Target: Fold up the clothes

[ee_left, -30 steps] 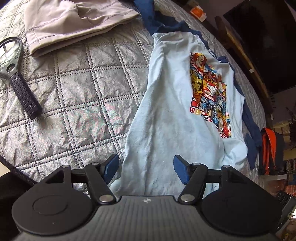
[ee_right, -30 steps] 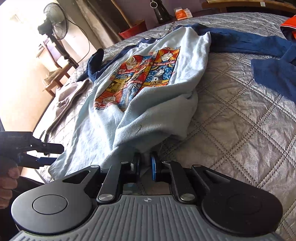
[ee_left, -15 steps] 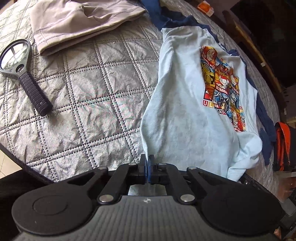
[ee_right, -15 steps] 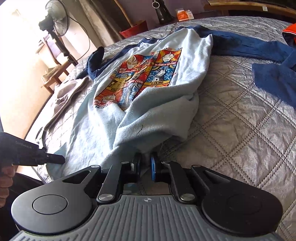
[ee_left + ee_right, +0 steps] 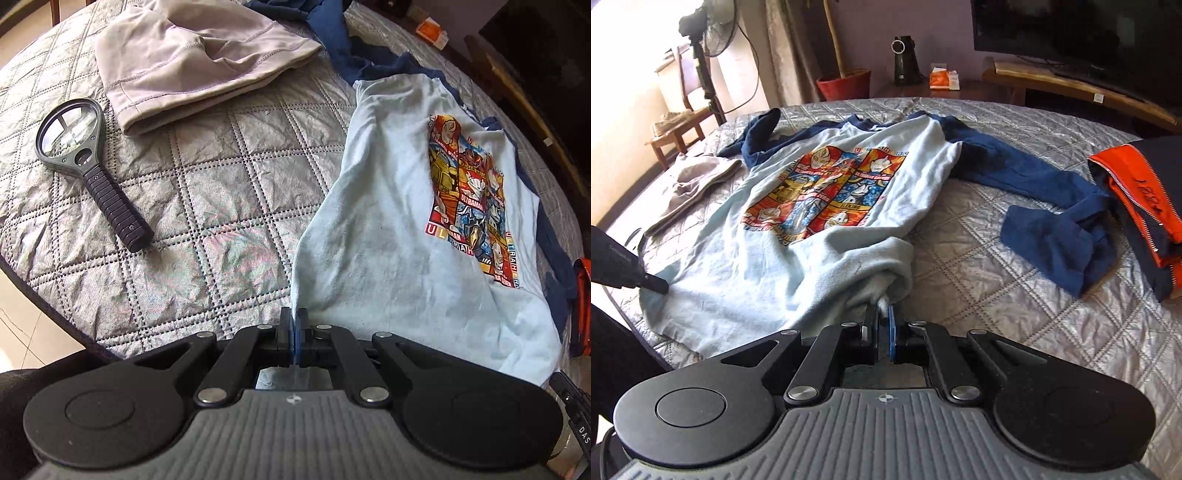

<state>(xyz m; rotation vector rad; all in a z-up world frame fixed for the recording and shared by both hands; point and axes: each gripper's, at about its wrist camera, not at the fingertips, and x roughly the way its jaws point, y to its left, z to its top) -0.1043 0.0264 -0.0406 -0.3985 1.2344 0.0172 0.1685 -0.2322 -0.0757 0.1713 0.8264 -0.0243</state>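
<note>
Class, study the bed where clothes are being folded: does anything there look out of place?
Yes. A magnifying glass lies on the quilt beside the folded grey garment; it is not clothing. Also, the shirt is bunched at its hem corner, and one blue sleeve sprawls crumpled sideways.

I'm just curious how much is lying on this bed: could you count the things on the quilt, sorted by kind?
Clothes: 3 (light blue printed T-shirt with navy sleeves, folded beige garment, orange and navy zipped jacket)
Tools: 1 (black-handled magnifying glass)
Total: 4
</note>
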